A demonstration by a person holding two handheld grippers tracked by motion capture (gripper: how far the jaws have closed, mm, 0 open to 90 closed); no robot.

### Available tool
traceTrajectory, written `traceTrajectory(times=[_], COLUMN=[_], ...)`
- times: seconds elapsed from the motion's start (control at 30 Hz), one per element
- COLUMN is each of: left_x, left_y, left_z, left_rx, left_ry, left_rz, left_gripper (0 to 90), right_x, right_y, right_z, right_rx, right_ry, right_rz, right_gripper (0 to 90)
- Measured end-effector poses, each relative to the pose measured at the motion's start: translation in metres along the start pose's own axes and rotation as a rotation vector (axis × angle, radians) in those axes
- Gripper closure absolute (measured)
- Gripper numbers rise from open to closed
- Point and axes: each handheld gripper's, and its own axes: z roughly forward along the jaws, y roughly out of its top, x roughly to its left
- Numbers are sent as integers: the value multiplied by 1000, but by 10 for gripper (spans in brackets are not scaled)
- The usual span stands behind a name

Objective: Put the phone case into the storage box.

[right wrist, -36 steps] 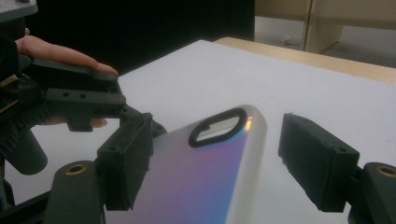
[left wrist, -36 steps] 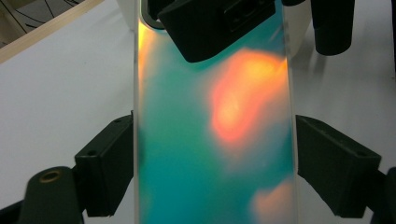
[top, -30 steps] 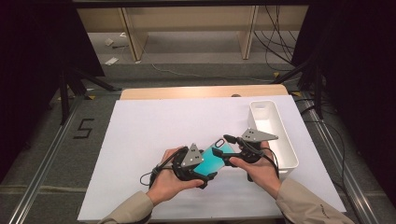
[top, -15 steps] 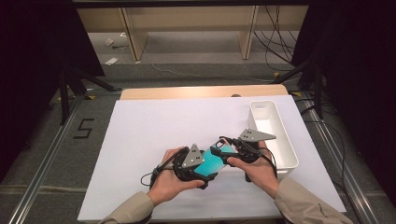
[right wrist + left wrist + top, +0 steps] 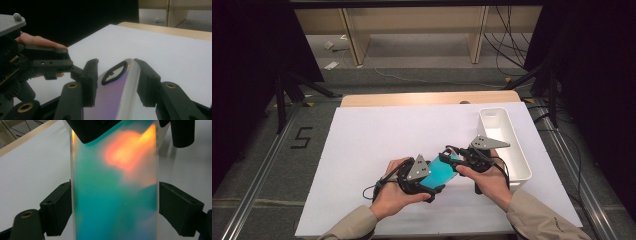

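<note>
A teal, iridescent phone case (image 5: 447, 169) hangs just above the white table between both hands. My left gripper (image 5: 436, 175) holds its near end, and in the left gripper view the two pads (image 5: 60, 210) press on the long edges of the case (image 5: 112, 195). My right gripper (image 5: 116, 82) has just been closing on the far end, the one with the oval camera cut-out (image 5: 113, 72). Its pads (image 5: 147, 82) now meet both edges of the case (image 5: 117, 95). In the high view this right gripper (image 5: 452, 159) reaches in from the right.
A long white tray (image 5: 522, 165) stands right of the hands, close to my right wrist. The white board (image 5: 377, 135) covers the table, with a wooden strip (image 5: 412, 98) along its far side. Cables trail from both grippers toward the person.
The right gripper's jaws have narrowed onto the case's far end. Both hands and the case have stayed where they were.
</note>
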Motion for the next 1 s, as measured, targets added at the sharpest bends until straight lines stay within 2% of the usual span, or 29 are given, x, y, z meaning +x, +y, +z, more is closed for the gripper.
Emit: traceTrajectory(times=[0.17, 0.33, 0.43, 0.47, 0.5, 0.53, 0.57, 0.63, 0.7, 0.73, 0.83, 1.0], left_x=[-2, -5, -5, -4, -3, -3, -2, 0, 2, 2, 5, 10], left_y=[-1, -2, -2, -2, -1, -1, -1, -1, -1, -1, -2, -4], left_z=[2, 4, 4, 3, 3, 3, 2, 0, -2, -2, -3, -5], left_rx=[-13, -1, -3, -16, -21, -21, -24, -34, -47, -47, -54, -49], left_ry=[22, 41, 42, 41, 41, 41, 44, 48, 41, 41, 34, 26], left_rz=[9, 25, 28, 16, 11, 11, 11, 5, -13, -13, -31, -50], left_gripper=[166, 165, 166, 180, 181, 179, 173, 162, 156, 154, 150, 131], right_x=[-1, 0, 1, 1, 2, 5, 5, 4, 6, 6, 4, -6], right_y=[4, 5, 7, 8, 9, 10, 11, 13, 18, 20, 22, 26], right_z=[-1, -1, -2, -3, -3, -4, -4, -6, -10, -11, -13, -18], right_rx=[-3, -4, -12, -17, -18, -9, -13, -28, -21, -21, -27, 5], right_ry=[17, 25, 54, 73, 92, 53, 45, 97, 71, 71, 80, 71], right_rz=[25, 47, 60, 64, 66, 25, 9, 50, -8, -17, -18, -46], right_gripper=[626, 675, 716, 780, 787, 789, 795, 797, 797, 797, 797, 797])
